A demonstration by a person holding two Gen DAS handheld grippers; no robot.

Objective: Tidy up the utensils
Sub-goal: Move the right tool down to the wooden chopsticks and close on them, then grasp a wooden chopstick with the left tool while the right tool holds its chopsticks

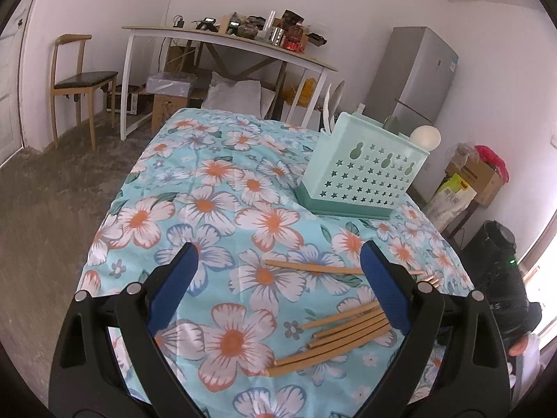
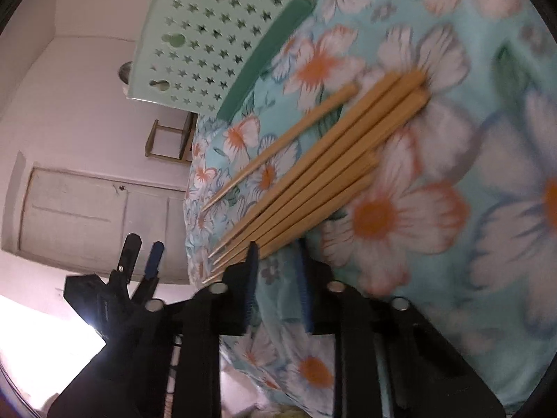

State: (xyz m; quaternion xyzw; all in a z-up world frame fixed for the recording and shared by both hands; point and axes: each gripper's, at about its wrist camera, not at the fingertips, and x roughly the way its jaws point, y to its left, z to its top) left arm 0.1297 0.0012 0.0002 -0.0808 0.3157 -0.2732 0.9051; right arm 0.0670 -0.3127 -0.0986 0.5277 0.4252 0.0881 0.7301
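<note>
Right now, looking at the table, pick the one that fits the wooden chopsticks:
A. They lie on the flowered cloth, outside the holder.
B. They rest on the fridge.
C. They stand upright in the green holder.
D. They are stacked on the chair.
A: the chopsticks lie flat on the flowered cloth, with one more stick apart from the bunch, all short of the green holder standing farther back on the table.
</note>
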